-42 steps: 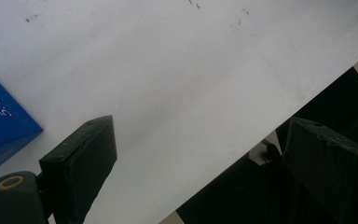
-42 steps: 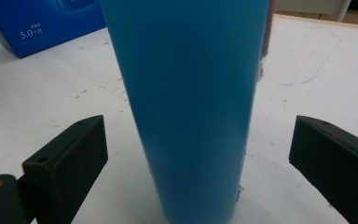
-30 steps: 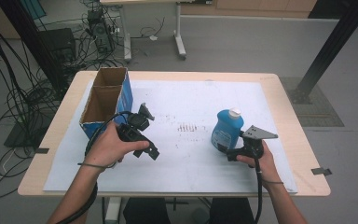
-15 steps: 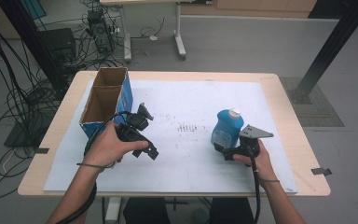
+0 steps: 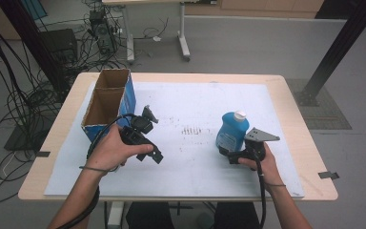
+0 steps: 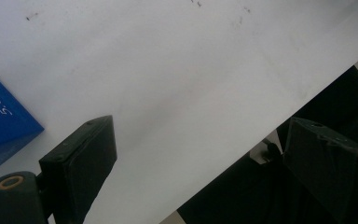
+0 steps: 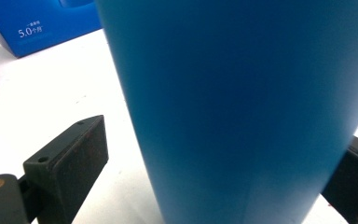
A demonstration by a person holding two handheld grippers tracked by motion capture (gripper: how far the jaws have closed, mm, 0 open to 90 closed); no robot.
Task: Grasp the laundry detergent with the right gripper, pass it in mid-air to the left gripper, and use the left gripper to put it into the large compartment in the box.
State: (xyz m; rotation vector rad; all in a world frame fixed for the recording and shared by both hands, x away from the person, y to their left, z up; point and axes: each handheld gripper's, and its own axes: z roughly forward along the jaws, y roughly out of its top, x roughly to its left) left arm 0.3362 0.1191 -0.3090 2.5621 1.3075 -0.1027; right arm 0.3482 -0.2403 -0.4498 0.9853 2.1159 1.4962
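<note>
Low in the right gripper view my right gripper (image 7: 223, 186) has the blue bottle (image 7: 242, 102) between its 2 jaws. The left jaw stands clear of the bottle's side with white paper showing in the gap, and the right jaw sits at the bottle's edge; I cannot tell if it touches. So the jaws are apart, not clamped yet.

In the high view the bottle (image 5: 230, 131) stands upright at center right of the frame, white cap on top, just ahead of my right hand (image 5: 262, 162). My left gripper (image 5: 147, 138) hangs at center left with its jaws apart and nothing between them, above the white paper (image 5: 190, 95).

My worry: if I close off-center, 1 jaw meets the bottle first and pushes it, and it could slide or tip on the smooth paper. A smooth plastic side may also slip out of a light squeeze when lifted.

Farther back, at upper left, the open cardboard box (image 5: 107, 98) has blue sides; in the right gripper view its print (image 7: 30, 31) reads "5.0" followed by small characters I cannot make out.
</note>
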